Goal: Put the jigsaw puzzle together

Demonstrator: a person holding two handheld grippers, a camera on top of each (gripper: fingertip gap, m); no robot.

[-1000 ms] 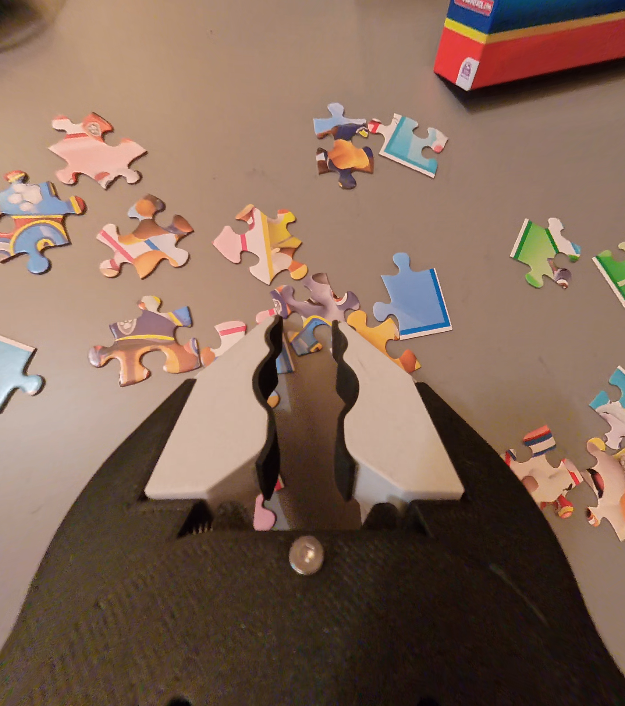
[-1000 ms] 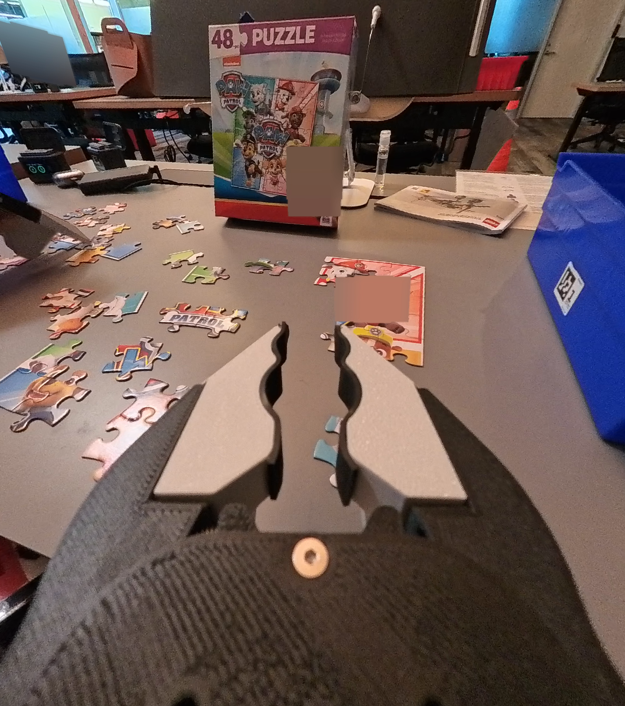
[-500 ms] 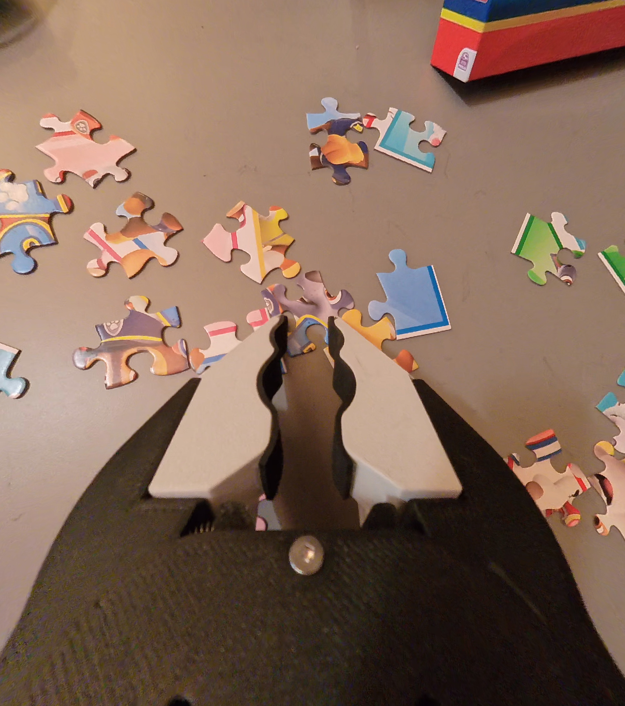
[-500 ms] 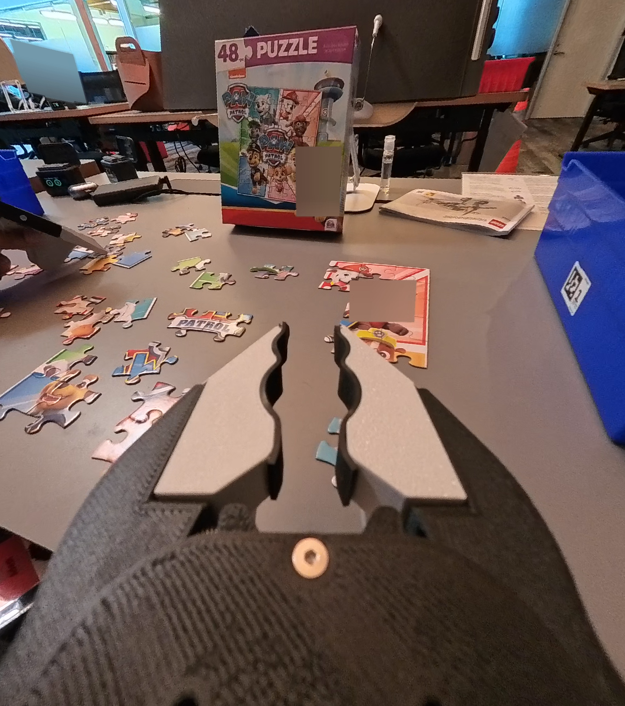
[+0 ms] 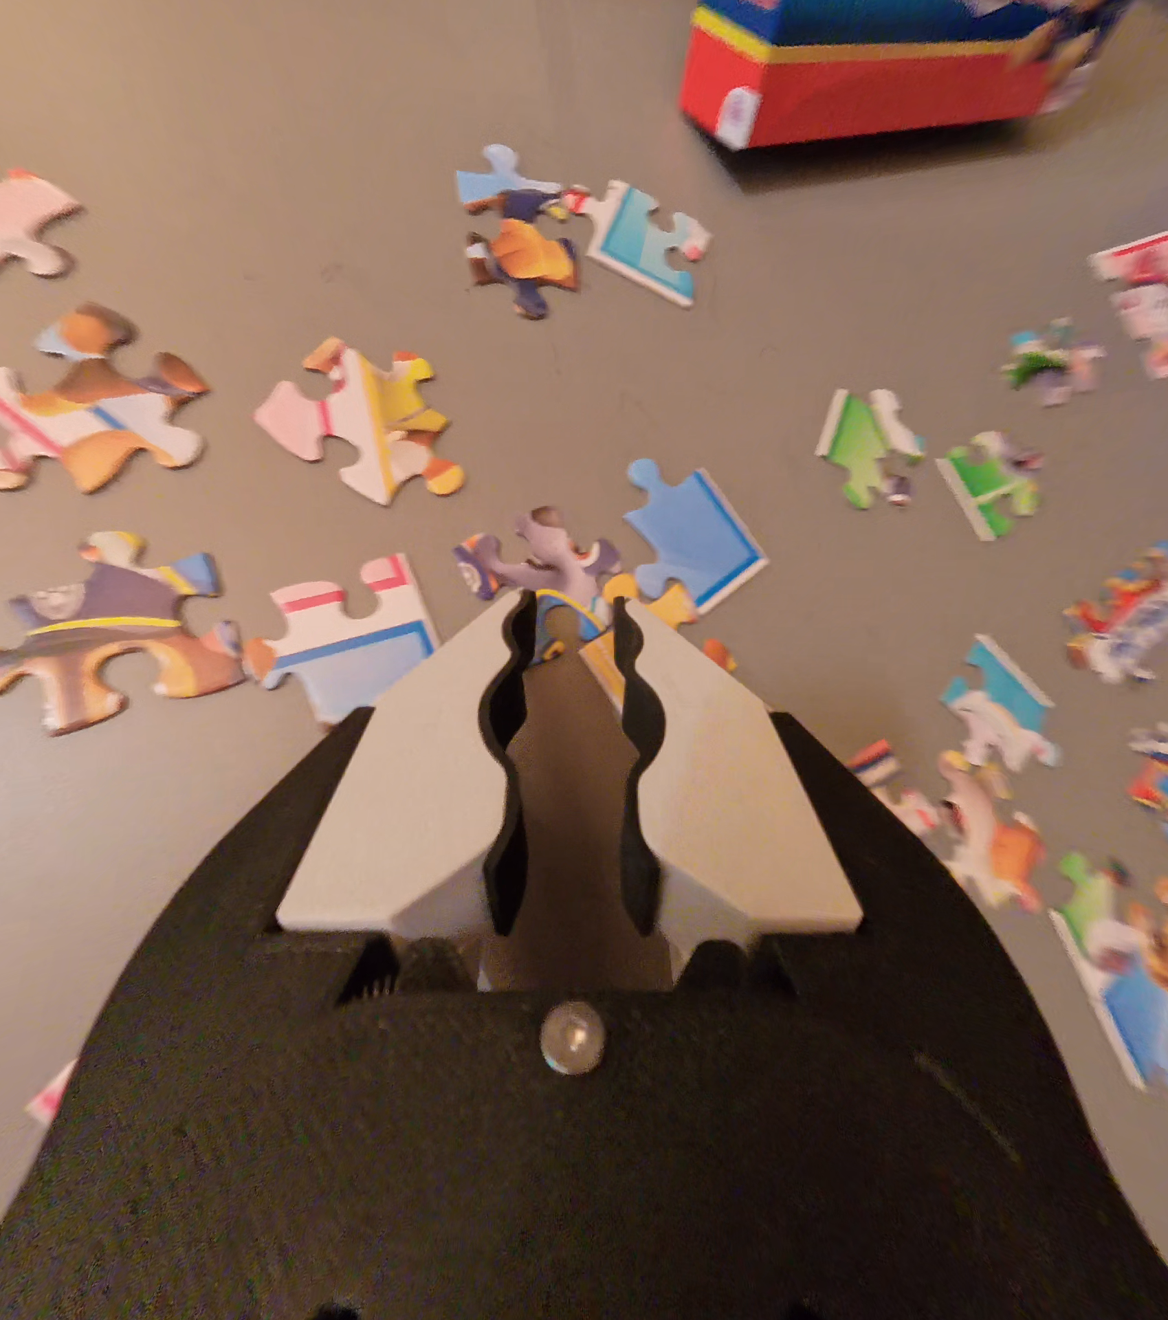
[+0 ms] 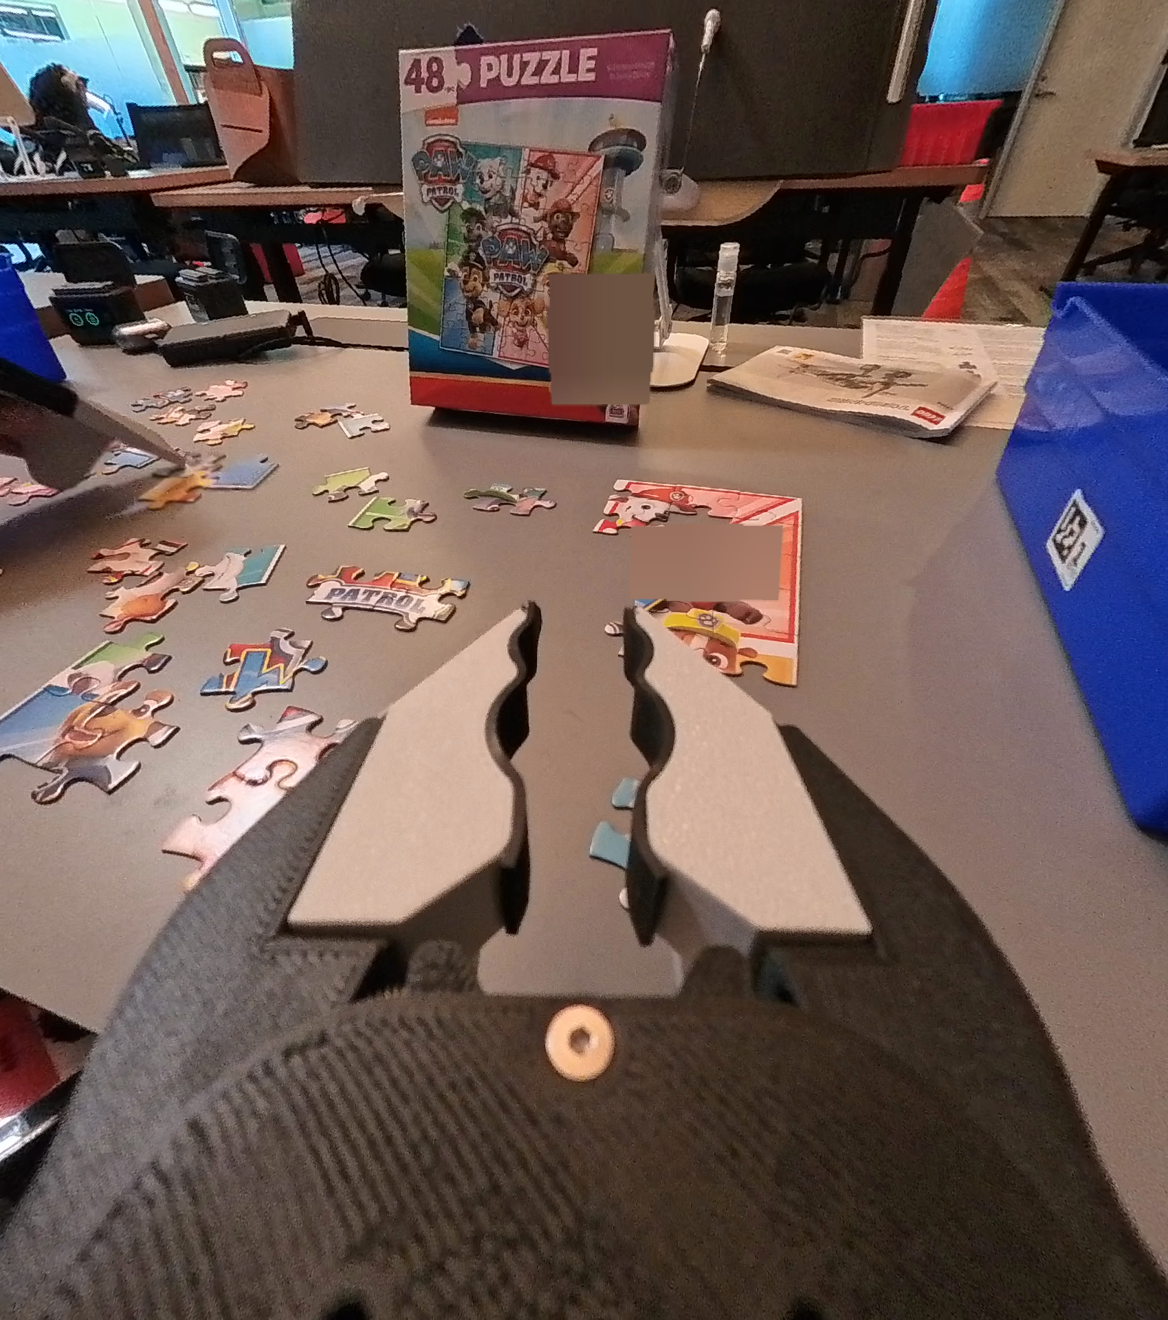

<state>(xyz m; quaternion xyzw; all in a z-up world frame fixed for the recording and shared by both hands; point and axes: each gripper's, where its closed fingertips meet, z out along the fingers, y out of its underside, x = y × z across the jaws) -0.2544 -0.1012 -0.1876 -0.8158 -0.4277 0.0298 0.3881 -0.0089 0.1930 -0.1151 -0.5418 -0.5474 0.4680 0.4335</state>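
My left claw [image 5: 570, 607] hangs spread over a glossy, knobbed purple piece [image 5: 545, 557] on the matte grey bench [image 5: 281, 107]; my right claw [image 6: 581, 621] gapes, bare.

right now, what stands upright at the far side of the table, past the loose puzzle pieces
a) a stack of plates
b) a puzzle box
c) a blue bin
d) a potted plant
b) In the right wrist view, the puzzle box stands on end on the grey table, beyond the scattered puzzle pieces; the blue bin sits off to the right side instead.
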